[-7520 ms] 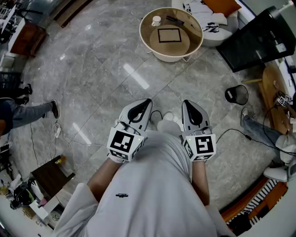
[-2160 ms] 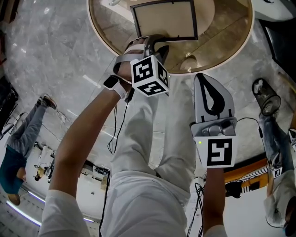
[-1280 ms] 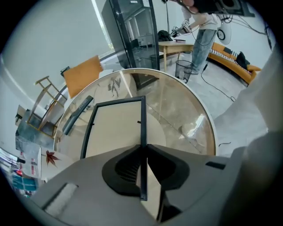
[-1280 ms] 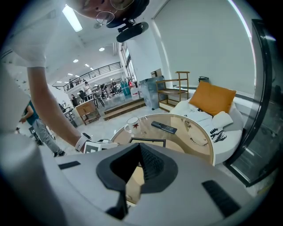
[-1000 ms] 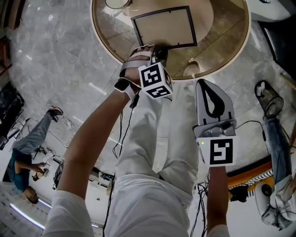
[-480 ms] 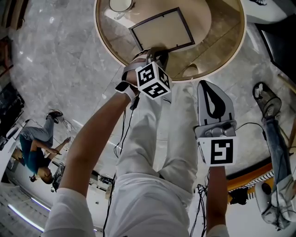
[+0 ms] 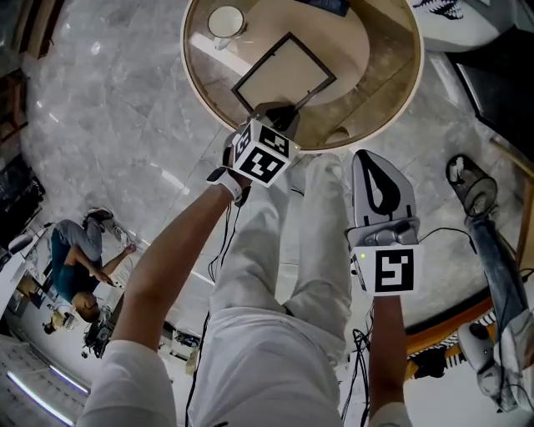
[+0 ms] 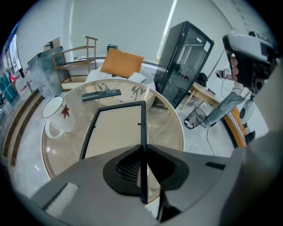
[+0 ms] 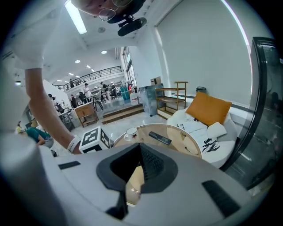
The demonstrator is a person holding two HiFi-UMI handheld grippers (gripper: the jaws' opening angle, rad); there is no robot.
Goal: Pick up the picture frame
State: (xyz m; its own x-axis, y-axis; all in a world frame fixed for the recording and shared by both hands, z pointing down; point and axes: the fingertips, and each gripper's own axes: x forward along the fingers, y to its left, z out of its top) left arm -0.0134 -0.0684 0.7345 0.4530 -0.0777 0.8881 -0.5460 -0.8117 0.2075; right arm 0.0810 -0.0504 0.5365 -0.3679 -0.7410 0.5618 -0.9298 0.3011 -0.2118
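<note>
Gripping the thin black-rimmed picture frame w/ beige panel [image 7: 284, 73] by its near corner, the left gripper [image 7: 277, 110] has its jaws clamped edge-on onto the rim. The frame is over the round glass-topped table w/ cream rim [image 7: 375, 75]; can't tell if the far end is off the glass. Best approach: steady squeeze, straight lift, no wrist twist, since one thin edge could pivot or slip. The right gripper [image 7: 371, 160] hangs near the table edge, jaws together, empty. A white mug w/ red leaf [image 7: 225, 22] sits near the frame's far-left side and a black remote [image 8: 101, 94] lies beyond; either could get swept. A black wire bin [image 7: 467, 188] stands on the floor, well apart.
</note>
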